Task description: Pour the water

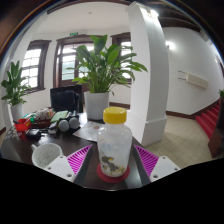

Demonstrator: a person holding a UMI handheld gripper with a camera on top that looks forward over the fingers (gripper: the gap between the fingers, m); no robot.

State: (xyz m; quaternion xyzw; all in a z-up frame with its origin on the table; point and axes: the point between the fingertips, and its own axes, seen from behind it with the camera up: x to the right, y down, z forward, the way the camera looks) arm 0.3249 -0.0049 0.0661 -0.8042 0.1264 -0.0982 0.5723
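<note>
A clear plastic bottle (114,140) with a yellow cap stands upright on a round red coaster (101,177) on the dark table (25,152). It stands between my fingers, with a small gap at each side. My gripper (114,152) is open, its magenta pads (80,158) to the left and right of the bottle's lower half. A clear empty cup (45,154) stands on the table to the left, just beyond the left finger.
Beyond the bottle stand a large leafy plant in a white pot (97,104), headphones (66,122), a dark monitor (66,97) and small clutter (30,125). A white pillar (152,70) rises to the right. Red stairs (208,120) lie at the far right.
</note>
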